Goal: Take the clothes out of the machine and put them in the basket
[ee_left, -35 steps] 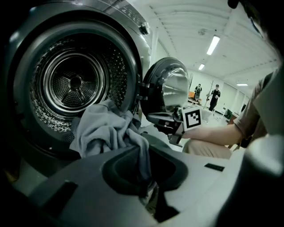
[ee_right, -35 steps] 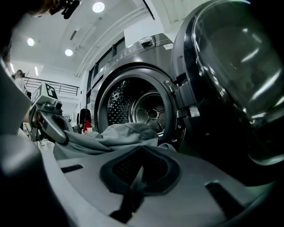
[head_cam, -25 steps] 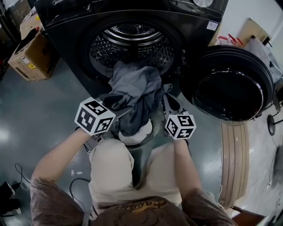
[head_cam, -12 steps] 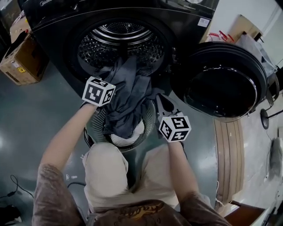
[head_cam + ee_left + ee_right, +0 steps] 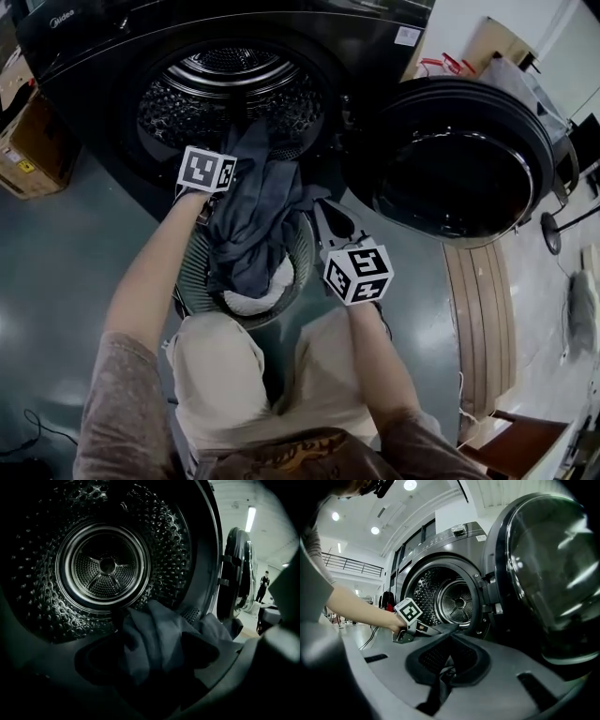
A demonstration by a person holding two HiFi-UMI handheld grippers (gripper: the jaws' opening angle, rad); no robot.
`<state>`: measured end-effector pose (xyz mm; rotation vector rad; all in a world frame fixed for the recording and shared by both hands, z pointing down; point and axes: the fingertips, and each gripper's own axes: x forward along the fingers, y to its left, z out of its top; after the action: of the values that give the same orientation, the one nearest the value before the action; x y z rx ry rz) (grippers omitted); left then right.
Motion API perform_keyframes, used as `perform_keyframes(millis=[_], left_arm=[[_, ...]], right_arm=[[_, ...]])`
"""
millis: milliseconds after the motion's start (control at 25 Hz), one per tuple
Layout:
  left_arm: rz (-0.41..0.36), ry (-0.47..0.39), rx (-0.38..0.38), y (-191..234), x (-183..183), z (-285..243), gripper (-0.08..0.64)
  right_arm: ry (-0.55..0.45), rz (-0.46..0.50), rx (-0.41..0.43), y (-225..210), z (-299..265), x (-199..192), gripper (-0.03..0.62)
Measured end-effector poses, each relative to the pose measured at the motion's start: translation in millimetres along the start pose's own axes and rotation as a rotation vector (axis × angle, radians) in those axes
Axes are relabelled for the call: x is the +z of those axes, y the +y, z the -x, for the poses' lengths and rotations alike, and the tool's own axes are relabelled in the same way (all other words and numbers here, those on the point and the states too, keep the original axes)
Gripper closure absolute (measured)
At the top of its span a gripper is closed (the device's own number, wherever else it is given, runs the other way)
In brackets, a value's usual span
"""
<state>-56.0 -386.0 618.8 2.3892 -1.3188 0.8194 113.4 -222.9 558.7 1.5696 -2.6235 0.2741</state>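
A grey garment [image 5: 255, 220] hangs from the mouth of the washing machine's drum [image 5: 230, 94] down into the round mesh basket [image 5: 302, 251], over something white. My left gripper [image 5: 228, 183] is at the drum mouth. In the left gripper view its jaws have just been opening and stand wide, and a fold of the grey garment [image 5: 157, 637] lies loose between them. My right gripper [image 5: 326, 214] sits at the basket's right rim. In the right gripper view its tips [image 5: 451, 635] meet on an edge of the garment.
The machine's round door [image 5: 459, 159] stands open to the right. A cardboard box [image 5: 28, 150] is on the floor at the left, a wooden board [image 5: 480, 328] at the right. My knees are just behind the basket. A person [image 5: 265, 585] stands far off.
My left gripper has moved from the basket's near left rim up to the drum mouth. My right gripper has stayed by the basket's right rim.
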Motion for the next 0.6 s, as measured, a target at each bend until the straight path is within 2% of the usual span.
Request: perform_keyframes(millis=[120,160,280,320,360,600], left_arm=[[0.012,-0.010,-0.003,-1,0,-1,0.138],[0.012,-0.010,-0.010,-3,-1,0,0.162],[-0.002,0.015,-0.052,-19,-5,4,0.315],[-0.013,0.029,-0.071,-25,-7,7,0.401],[-0.024,0.045,-0.091,-32,-11,9,0.429],[-0.050,0.106,-0.214,-69,-39,40,0.483]], right_arm=[[0.000,-0.002,-0.008,-4,1,-1,0.595],[0.000,-0.005,-0.009,-5,0,-1,0.595],[0.004,-0.004,-0.004,-4,-1,-2,0.595],[0.005,0.001,0.000,-3,-2,-2,0.595],[0.006,0.005,0.005,-1,-3,-3,0.595],[0.001,0.005,0.012,-1,-2,-3,0.595]])
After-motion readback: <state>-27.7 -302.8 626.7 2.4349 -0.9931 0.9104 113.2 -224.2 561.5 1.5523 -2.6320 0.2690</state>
